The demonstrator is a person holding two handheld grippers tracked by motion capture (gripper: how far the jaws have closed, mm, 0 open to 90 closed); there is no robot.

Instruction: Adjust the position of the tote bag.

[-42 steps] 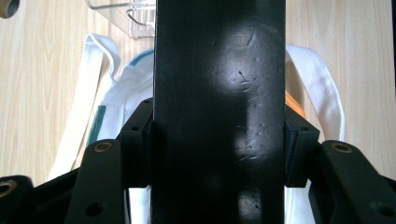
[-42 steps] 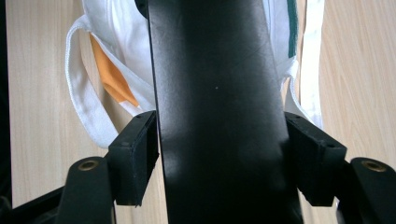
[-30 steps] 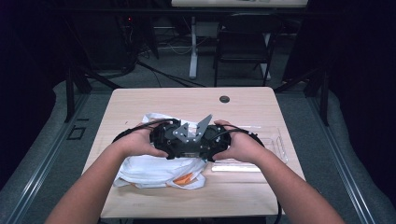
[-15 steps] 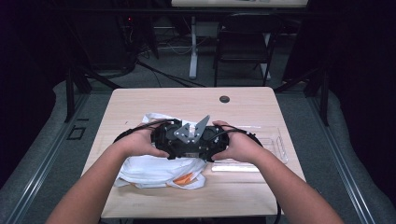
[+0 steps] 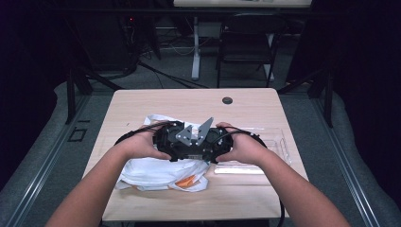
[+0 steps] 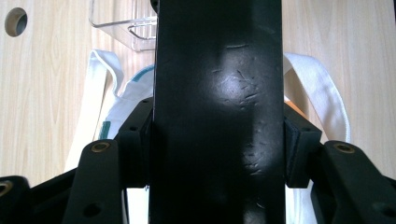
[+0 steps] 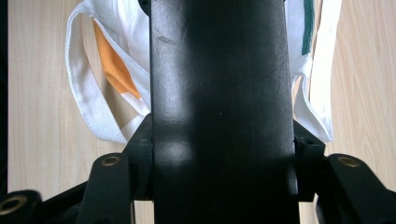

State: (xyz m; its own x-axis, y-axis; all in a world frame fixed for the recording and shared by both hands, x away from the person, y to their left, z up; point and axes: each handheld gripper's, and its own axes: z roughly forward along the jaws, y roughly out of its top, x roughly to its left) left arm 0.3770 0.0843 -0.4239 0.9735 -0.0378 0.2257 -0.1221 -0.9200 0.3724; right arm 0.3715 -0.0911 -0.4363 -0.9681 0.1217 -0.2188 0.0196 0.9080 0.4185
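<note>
- Basically, the left gripper (image 5: pixel 176 141) is clamped on a black block (image 6: pixel 219 116), just above the bag (image 5: pixel 156 171) on the table (image 5: pixel 189 101).
- The right gripper (image 5: pixel 213 142) grips the same block, and its jaws have just been closing on it.
- A clear tray (image 5: pixel 280 142) lies at the right.

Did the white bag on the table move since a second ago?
No. In the high view the white bag lies at the same spot against the table's near edge and the clear tray, under the hands.

table (image 5: pixel 142 109) evenly lit from above, surroundings dark; soft high view, glare on close black bar (image 6: pixel 219 93).
</note>
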